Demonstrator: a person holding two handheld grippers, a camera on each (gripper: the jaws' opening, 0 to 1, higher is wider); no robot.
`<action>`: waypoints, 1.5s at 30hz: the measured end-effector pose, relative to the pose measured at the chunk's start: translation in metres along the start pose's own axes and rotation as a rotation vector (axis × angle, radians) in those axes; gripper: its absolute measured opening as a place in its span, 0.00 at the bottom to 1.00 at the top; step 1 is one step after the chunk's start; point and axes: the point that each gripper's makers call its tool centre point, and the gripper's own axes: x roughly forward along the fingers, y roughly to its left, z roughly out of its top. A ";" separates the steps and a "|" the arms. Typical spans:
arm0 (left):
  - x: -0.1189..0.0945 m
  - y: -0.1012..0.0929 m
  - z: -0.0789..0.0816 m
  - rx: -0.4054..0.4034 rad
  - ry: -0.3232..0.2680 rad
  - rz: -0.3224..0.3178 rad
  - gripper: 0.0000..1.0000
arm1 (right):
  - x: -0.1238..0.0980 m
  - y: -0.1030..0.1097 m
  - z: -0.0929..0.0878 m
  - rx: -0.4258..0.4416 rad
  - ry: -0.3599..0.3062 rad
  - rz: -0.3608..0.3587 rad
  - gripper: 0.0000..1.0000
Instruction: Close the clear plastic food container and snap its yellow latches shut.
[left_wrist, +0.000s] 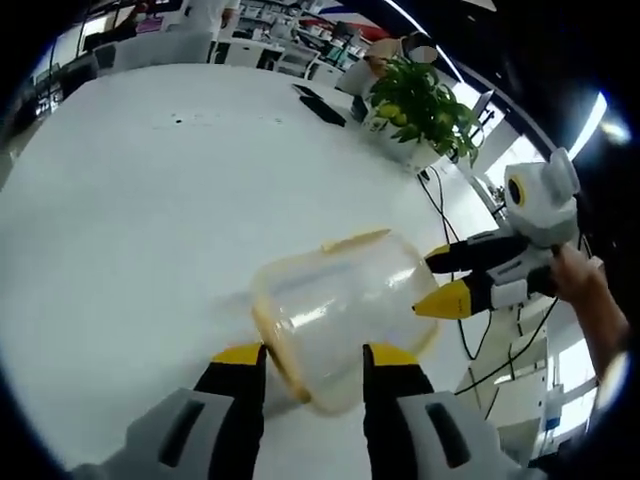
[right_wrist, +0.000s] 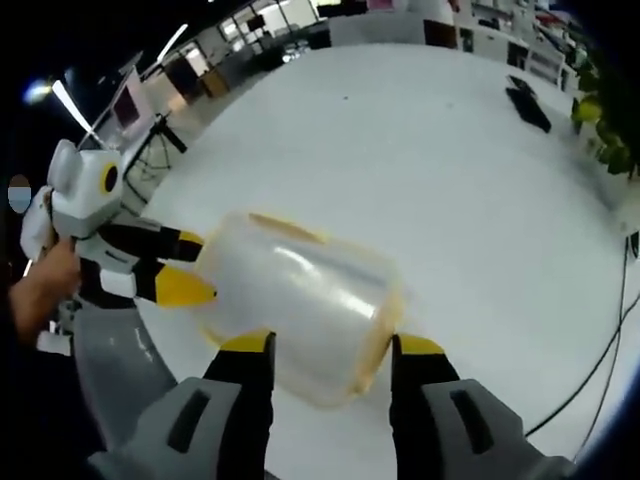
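Jaws of the left gripper spread apart, yellow tips flanking the near end of the clear plastic container, clenched on nothing; whether the tips touch its wall cannot be told. Same in the right gripper view: right gripper released, jaws wide, tips either side of the container's near end, one tip against the yellow-edged rim side. Container lying on its side on the white table, between the two grippers, which face each other from opposite ends. Yellow latch along the upper side of the container, another yellow strip running by the left gripper's tips. In the left gripper view, right gripper coming in from the right, its tips at the container's far end, held by a hand. In the right gripper view, left gripper entering from the left, tips at the container's far end, a hand behind it. Potted plant near the table's far edge, with a dark flat object just beside it. Cables trailing over the table's edge beyond the container.
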 end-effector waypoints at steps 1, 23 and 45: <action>-0.001 0.002 -0.001 -0.002 0.000 0.002 0.33 | 0.001 0.002 0.000 0.001 -0.003 0.000 0.43; -0.029 0.035 -0.016 -0.038 0.012 0.007 0.34 | 0.020 0.041 0.006 0.049 -0.042 -0.005 0.44; -0.061 0.069 -0.030 -0.058 0.038 0.015 0.34 | 0.037 0.088 0.014 0.060 -0.035 -0.002 0.44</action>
